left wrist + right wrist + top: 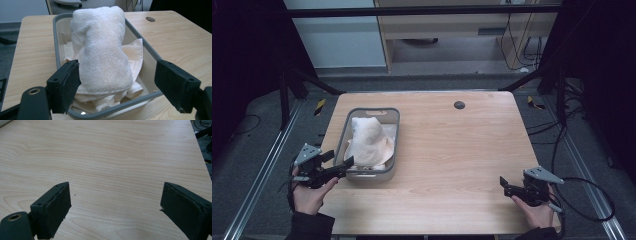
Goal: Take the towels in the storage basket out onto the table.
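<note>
Apparently reaching: left gripper (343, 167) spread wide at grey plastic bin (56, 47) holding rolled white terry towel (100, 47) (grasp likely next); right gripper (507, 186) likewise gaping, empty.

**Three views on one desk**

The high view looks forward and down on the whole desk (452, 150). The left gripper view sits low at the grey bin's (56, 47) near end, shared with the high view. The right gripper view faces bare desk close up.

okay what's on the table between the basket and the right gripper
Nothing: in the high view, only bare wood runs from the basket to the right gripper. The right gripper view shows the same bare table past its open jaws.
</note>
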`<state>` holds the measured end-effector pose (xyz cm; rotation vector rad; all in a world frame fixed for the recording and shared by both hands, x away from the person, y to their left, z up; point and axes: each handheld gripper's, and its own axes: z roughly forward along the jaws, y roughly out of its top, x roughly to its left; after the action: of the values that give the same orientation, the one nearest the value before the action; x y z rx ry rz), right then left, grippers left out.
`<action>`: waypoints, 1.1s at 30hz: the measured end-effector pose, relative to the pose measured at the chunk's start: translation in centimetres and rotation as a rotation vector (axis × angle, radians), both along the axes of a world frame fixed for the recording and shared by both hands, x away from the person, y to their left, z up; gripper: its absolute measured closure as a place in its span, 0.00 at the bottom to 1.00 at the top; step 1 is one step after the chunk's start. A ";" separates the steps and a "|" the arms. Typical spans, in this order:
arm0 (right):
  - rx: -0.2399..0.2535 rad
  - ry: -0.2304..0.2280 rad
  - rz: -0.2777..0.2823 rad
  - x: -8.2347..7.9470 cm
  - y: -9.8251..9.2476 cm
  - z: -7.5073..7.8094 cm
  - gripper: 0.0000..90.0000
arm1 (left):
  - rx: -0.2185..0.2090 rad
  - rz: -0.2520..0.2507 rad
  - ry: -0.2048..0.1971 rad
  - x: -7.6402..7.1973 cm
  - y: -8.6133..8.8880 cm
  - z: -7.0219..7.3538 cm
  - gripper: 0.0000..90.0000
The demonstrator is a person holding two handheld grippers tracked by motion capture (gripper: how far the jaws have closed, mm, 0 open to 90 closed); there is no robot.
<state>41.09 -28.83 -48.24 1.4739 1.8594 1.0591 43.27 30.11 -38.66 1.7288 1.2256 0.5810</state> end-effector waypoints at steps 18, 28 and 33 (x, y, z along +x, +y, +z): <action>0.007 0.003 0.010 0.0 0.1 0.1 0.10 | 0.029 -0.022 0.027 2.4 -0.7 1.2 0.22; 0.002 0.004 0.015 0.0 0.2 0.1 0.10 | 0.040 -0.039 0.050 3.8 -1.5 1.3 0.22; 0.005 0.012 0.016 0.0 0.2 0.1 0.10 | 0.054 -0.041 0.064 4.5 -2.0 1.3 0.22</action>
<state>41.11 -28.60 -48.16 1.4735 1.8807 1.0658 47.81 28.07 -37.33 1.8264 1.2256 0.5424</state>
